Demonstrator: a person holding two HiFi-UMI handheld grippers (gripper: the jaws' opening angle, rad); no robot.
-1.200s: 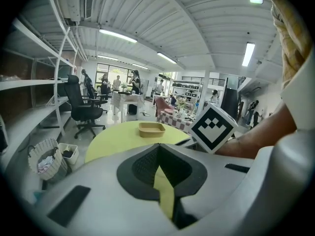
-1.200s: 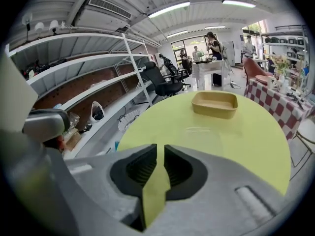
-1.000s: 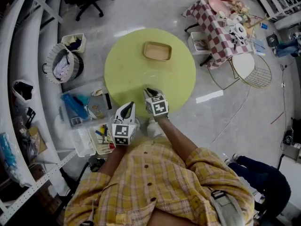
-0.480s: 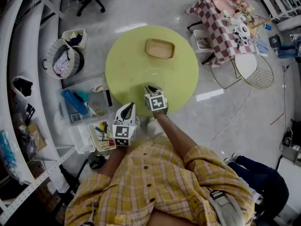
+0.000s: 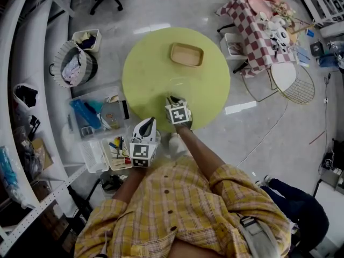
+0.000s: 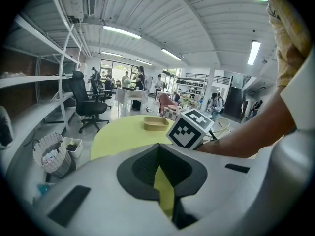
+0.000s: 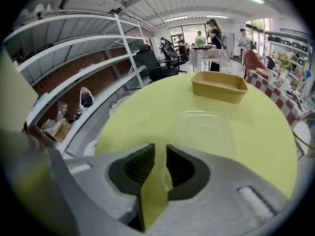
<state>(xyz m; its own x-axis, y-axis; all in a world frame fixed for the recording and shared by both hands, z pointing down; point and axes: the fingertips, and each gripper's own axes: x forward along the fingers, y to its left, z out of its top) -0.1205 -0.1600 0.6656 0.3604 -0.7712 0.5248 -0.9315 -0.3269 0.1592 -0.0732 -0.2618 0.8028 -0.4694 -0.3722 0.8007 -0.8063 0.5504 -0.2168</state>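
Observation:
A round yellow-green table point(image 5: 150, 74) bears a tan tray point(image 5: 187, 54) at its far side and a clear plastic container point(image 5: 180, 85) near the middle. My right gripper point(image 5: 172, 99) hovers over the table's near part, pointing at the clear container point(image 7: 206, 127) with the tray point(image 7: 219, 86) beyond it. Its jaws are shut to a thin slit and hold nothing. My left gripper point(image 5: 147, 121) hangs just off the table's near left edge, shut and empty. In the left gripper view the right gripper's marker cube point(image 6: 189, 129) stands to the right, ahead of the jaws.
On the floor to the left are a white wire basket point(image 5: 72, 69) and clear bins of small items point(image 5: 102, 122). Long shelves point(image 5: 21, 90) run along the left. A checked table point(image 5: 263, 31) and a white wire chair point(image 5: 293, 82) stand at the right. An office chair point(image 6: 86, 107) is farther off.
My right gripper has moved forward over the table, closer to the clear container and tray. In the left gripper view its cube has shifted left. The left gripper has barely moved.

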